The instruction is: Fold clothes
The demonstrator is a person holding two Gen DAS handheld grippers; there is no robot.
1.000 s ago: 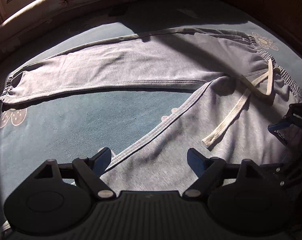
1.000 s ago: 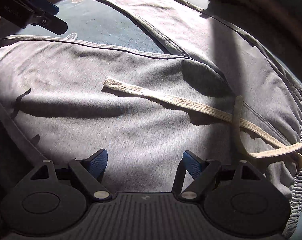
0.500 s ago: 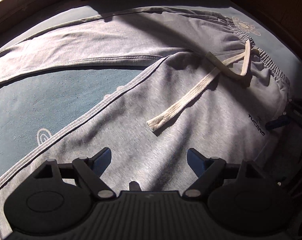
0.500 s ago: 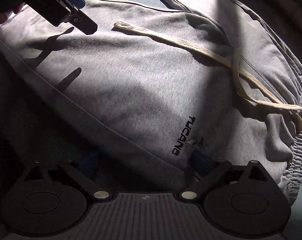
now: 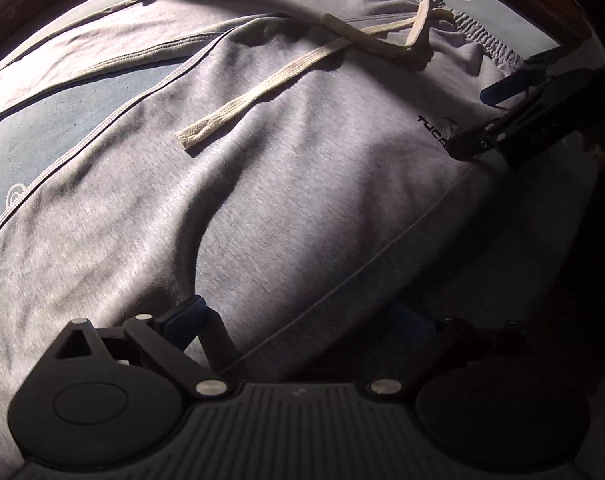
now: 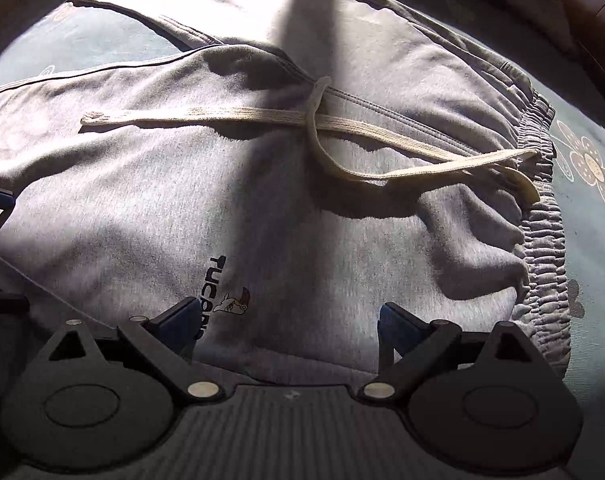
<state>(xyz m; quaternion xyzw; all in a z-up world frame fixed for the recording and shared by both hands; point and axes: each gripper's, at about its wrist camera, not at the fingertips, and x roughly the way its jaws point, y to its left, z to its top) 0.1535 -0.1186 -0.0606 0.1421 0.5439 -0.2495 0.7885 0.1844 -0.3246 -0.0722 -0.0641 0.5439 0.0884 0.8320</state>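
Both fingers spread — over sweatpants

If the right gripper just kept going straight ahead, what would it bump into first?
Most likely the grey sweatpants themselves: the right gripper is open, low over the cloth near the printed logo. The drawstring lies farther along. Depth is hard to judge.

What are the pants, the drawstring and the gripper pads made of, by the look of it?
Pants: soft grey heathered knit, likely cotton fleece; fuzzy matte nap, loose wrinkles, gathered waistband. Drawstring: flat cream woven tape, probably cotton; its loose end looks slightly frayed. Right gripper pads: blue, matte, finely textured, perhaps rubber, on black plastic-looking fingers.
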